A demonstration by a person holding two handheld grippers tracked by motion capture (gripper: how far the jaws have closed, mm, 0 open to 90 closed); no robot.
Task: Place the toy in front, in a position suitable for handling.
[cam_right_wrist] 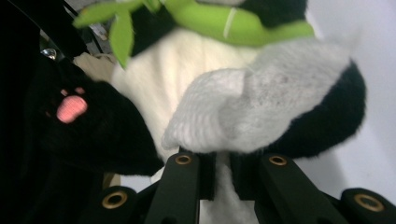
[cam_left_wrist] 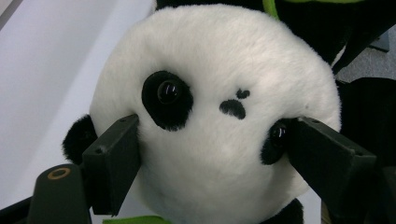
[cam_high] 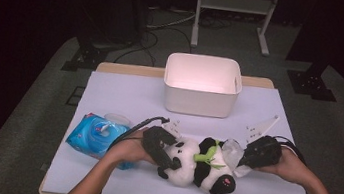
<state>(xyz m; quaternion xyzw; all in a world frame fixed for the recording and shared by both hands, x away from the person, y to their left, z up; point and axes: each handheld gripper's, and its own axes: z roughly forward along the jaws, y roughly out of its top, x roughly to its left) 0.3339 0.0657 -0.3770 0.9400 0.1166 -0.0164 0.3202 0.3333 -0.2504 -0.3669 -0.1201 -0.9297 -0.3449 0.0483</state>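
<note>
Black claws point(cam_high: 168, 157) with brass-ringed screw holes, black trailing cables, pale three-cornered top plates.

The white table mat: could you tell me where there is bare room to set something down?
Bare: the far-left corner beside the white plastic bin and the near strip below the plush panda. Crowded: the middle, from the blue wipes pack to the panda.

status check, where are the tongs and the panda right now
Left tongs clamped on plush panda head. Right tongs shut on grey sock over its foot. White bin behind, wipes pack left, both apart.
</note>
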